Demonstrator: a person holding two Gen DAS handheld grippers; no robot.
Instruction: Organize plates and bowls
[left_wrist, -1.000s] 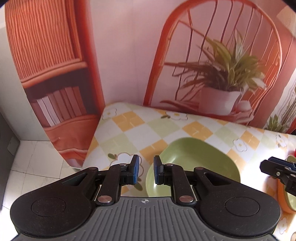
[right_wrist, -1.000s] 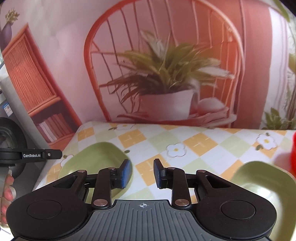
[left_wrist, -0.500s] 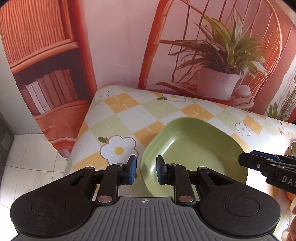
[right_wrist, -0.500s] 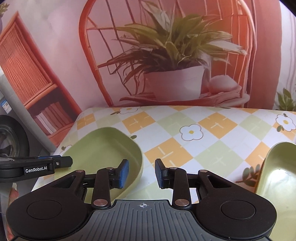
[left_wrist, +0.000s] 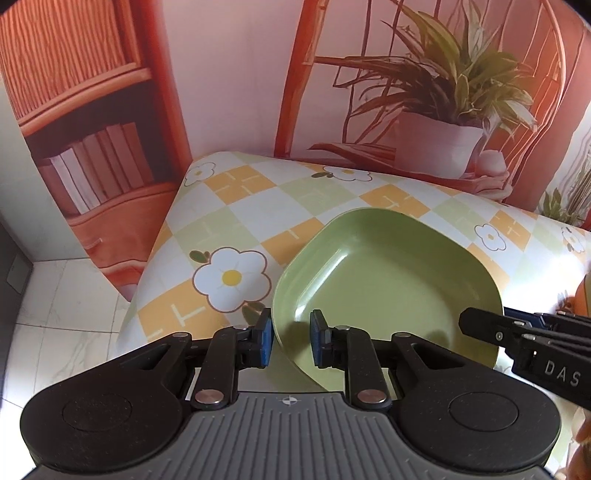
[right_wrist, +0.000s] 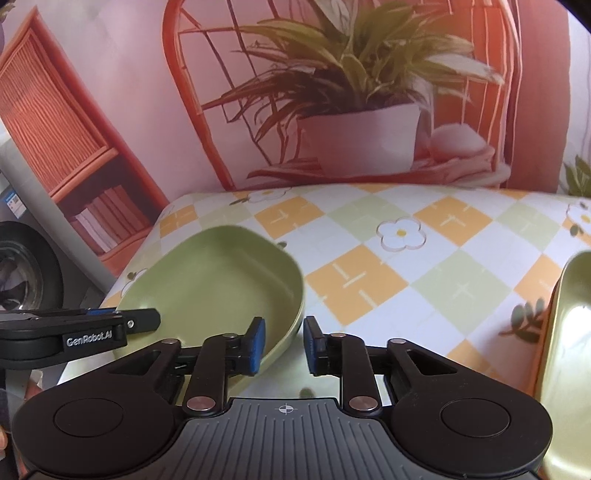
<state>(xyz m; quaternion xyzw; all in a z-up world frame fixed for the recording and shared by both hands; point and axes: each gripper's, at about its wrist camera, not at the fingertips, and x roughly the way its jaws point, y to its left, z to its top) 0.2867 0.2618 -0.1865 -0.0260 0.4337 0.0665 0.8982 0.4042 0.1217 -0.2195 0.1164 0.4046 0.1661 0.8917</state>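
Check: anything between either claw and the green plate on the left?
Nothing visible. The left claw is open and straddles the green plate's near-left rim; the right claw is open and straddles its opposite rim. Only bare tablecloth around.

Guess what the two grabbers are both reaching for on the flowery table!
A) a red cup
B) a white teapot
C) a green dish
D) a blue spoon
C: in both wrist views the open left gripper and the open right gripper each straddle an edge of the same green dish, which sits on the checked, flowered tablecloth.
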